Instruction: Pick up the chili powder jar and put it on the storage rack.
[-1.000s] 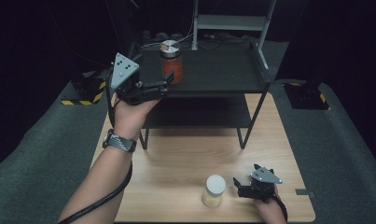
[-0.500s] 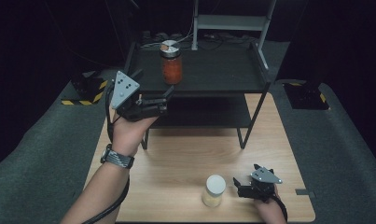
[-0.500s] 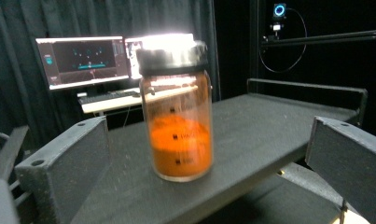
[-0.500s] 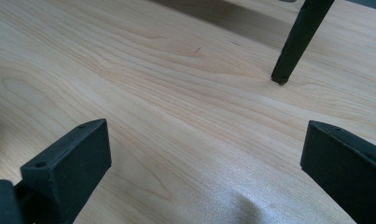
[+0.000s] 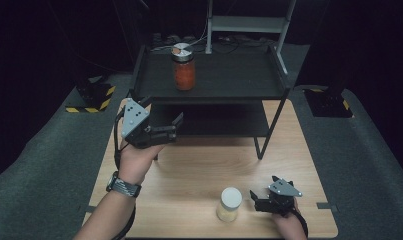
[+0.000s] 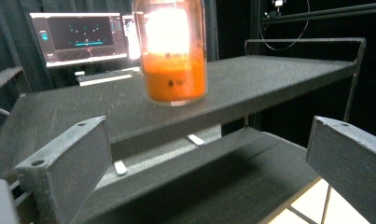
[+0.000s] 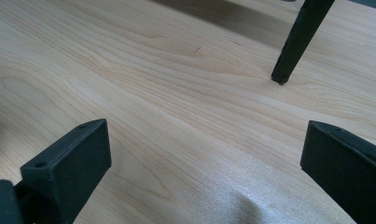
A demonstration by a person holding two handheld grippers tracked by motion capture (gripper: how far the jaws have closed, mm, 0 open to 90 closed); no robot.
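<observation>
The left tongs [image 5: 175,128] hang spread and empty before the rack [image 5: 154,95], whose top shelf bears the orange jar [image 5: 183,66]. The pale jar [image 5: 229,204] waits on the desk [image 5: 199,165] just beside the spread right tongs [image 5: 255,198], not yet gripped.

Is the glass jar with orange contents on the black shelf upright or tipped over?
Upright. The orange-filled glass jar stands on its base on the black shelf's top tier, round lid facing up; the left gripper view shows its flat bottom resting on that surface.
</observation>
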